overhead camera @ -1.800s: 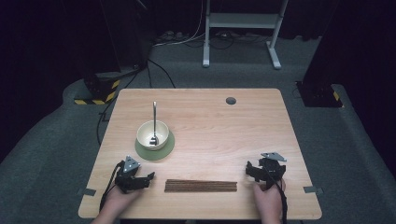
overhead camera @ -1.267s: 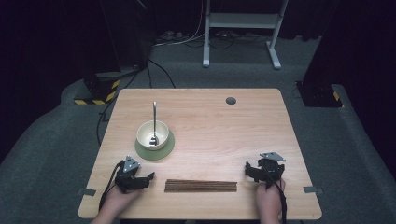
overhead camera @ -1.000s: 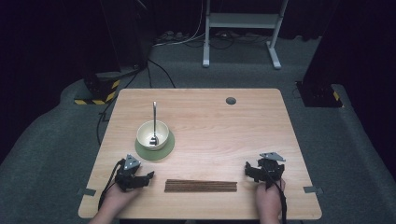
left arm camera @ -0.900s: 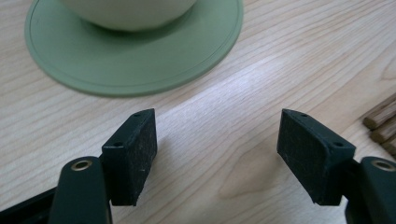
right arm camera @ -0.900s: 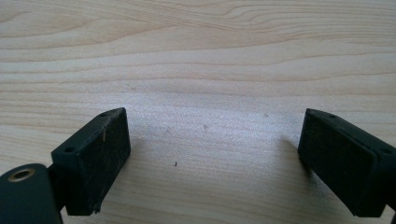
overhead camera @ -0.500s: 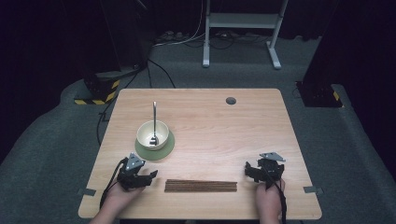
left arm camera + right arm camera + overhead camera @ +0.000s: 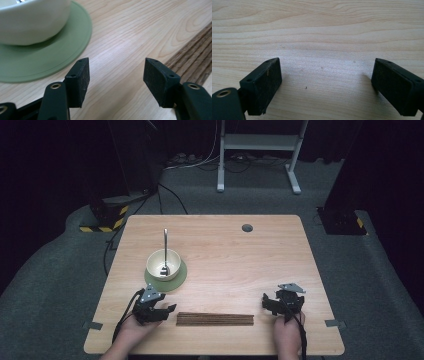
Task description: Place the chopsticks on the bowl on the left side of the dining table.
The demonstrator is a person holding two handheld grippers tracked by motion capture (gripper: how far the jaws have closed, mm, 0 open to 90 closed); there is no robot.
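Note:
A white bowl (image 7: 163, 264) with a metal spoon (image 7: 165, 247) standing in it sits on a green round mat (image 7: 177, 277) at the table's left middle. A flat bundle of dark wooden sticks (image 7: 215, 319) lies along the front edge. My left gripper (image 7: 169, 310) rests just left of the sticks and below the mat. In its own view the left gripper (image 7: 116, 62) is open over bare wood, with the bowl (image 7: 30, 20), the mat (image 7: 50, 57) and the sticks (image 7: 195, 60) ahead. Its jaws have just been closing with nothing between them. My right gripper (image 7: 266, 301) lies right of the sticks. The right gripper (image 7: 325, 62) stands open, holding nothing.
The light wooden table (image 7: 250, 255) has a small dark round hole (image 7: 247, 227) near its far edge. On the grey floor behind stand a white metal frame (image 7: 257, 142), cables, and a dark stand with a black-and-yellow striped base (image 7: 107, 215).
The left gripper has shifted a little to the right and toward the bowl. The right gripper has kept still.

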